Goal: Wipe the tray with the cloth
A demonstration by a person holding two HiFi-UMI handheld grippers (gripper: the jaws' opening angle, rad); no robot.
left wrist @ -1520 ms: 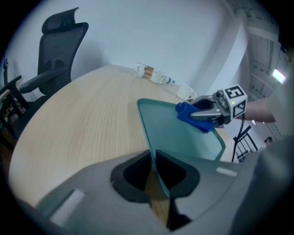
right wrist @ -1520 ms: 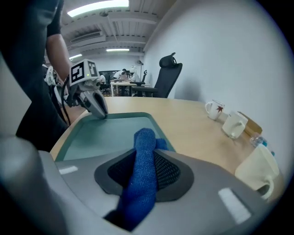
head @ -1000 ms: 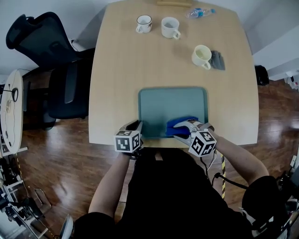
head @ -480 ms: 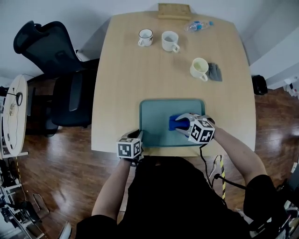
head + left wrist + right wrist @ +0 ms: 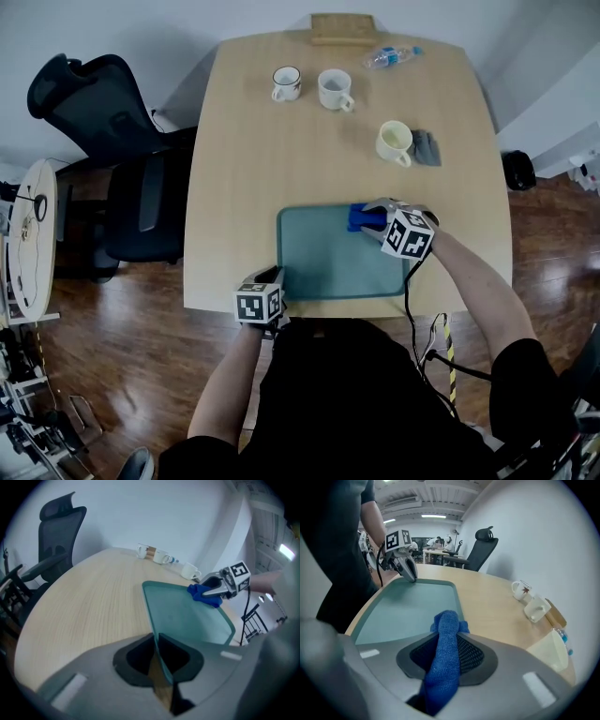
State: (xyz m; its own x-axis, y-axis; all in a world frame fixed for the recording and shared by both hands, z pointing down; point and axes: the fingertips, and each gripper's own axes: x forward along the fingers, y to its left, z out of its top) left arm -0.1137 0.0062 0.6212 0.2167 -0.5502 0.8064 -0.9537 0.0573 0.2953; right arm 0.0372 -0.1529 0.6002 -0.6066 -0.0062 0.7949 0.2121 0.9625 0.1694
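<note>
Looking down from the head view first: the teal tray (image 5: 323, 267) sits at the near edge of the wooden table (image 5: 253, 159), right in front of the person. The left gripper (image 5: 276, 277) is at the tray's near left corner, clamped onto the rim. The right gripper (image 5: 367, 218) is over at the tray's far right part with the blue cloth (image 5: 359, 218) bunched in its jaws and pressed against the tray floor. Farther up the table there are two white mugs (image 5: 286, 82) side by side, a cream mug (image 5: 394, 141) to the right with a small grey cloth (image 5: 427, 148) just beside it, and a plastic bottle (image 5: 390, 55) near the far edge. A black office chair (image 5: 94, 98) stands off the table's left side.

Left gripper view: the jaws are nearly together, pinching the thin tray rim edge-on between them. The tray stretches away, and the other gripper is at its far right with the blue cloth under it.

Right gripper view: the jaws are partway closed around a thick roll of the cloth, which fills the gap and pokes out onto the tray. The left gripper shows at the tray's far corner here.
</note>
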